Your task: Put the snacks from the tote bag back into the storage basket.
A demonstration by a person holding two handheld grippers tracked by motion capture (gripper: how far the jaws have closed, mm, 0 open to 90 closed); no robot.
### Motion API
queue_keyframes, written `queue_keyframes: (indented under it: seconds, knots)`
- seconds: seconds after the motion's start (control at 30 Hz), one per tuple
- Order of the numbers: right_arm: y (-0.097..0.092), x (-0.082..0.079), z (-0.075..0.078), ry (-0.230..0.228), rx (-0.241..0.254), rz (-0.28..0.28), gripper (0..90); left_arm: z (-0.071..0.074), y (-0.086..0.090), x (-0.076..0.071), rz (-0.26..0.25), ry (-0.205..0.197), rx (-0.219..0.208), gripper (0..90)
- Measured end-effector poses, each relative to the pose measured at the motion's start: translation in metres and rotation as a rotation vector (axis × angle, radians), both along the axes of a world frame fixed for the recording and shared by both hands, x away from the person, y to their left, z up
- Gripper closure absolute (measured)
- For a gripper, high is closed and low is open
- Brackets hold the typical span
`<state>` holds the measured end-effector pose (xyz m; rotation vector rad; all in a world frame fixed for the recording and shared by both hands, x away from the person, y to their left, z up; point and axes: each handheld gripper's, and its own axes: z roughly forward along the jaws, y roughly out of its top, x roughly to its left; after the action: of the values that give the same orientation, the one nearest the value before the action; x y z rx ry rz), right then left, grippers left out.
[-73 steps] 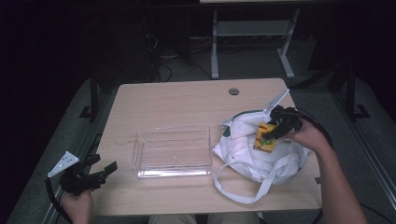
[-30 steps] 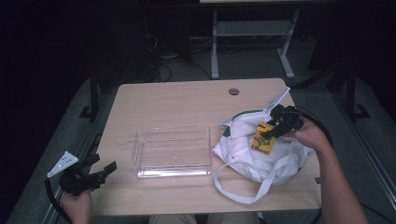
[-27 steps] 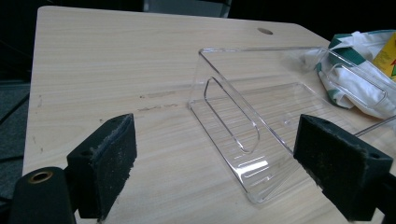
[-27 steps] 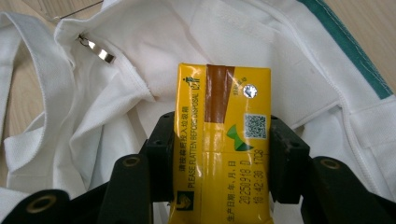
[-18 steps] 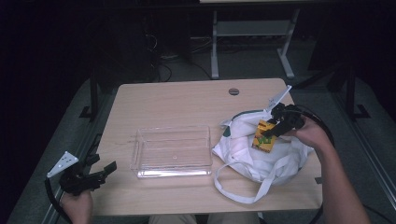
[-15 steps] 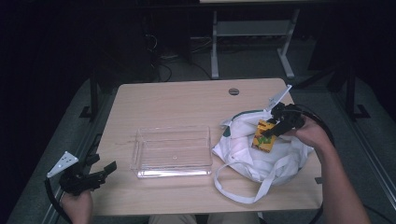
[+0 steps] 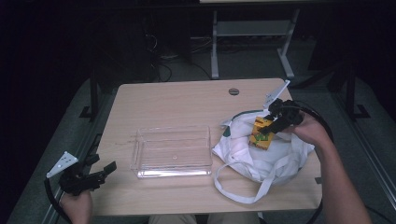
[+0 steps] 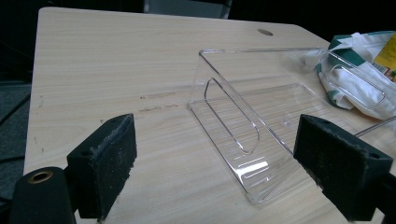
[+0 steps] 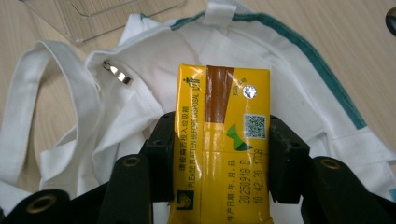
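A yellow drink carton [image 7: 262, 134] [image 9: 222, 140] hangs just above a white cloth bag with green trim [image 7: 261, 154] [image 9: 130, 102] at the table's right. My right gripper [image 7: 270, 126] [image 9: 219, 154] is shut on the carton, its black pads pressing both narrow sides. A clear plastic tray [image 7: 172, 150] [image 8: 261, 116] lies empty in the middle of the table. My left gripper [image 7: 105, 171] [image 8: 229, 172] hovers off the table's front left corner, open, jaws wide apart with nothing between them, pointing toward the tray.
The wooden table [image 7: 187, 100] has a round cable hole [image 7: 233, 91] near its far edge. The bag's long strap [image 7: 243, 191] loops toward the front edge. A metal frame [image 7: 252, 32] and cables stand on the dark floor behind.
The right gripper has lifted the carton slightly up and toward the far side over the bag. The left gripper has stayed where it was.
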<state>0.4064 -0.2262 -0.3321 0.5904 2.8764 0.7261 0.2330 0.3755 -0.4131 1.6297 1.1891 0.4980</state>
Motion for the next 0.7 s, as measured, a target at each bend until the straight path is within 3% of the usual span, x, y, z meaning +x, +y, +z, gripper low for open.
queue_keyframes:
  seconds: [0.7]
  knots:
    - [0.03, 0.002, 0.04, -0.039, 0.01, 0.053, 52.2, 0.0, 0.0, 0.0, 0.0, -0.002, -0.009, 12.7]
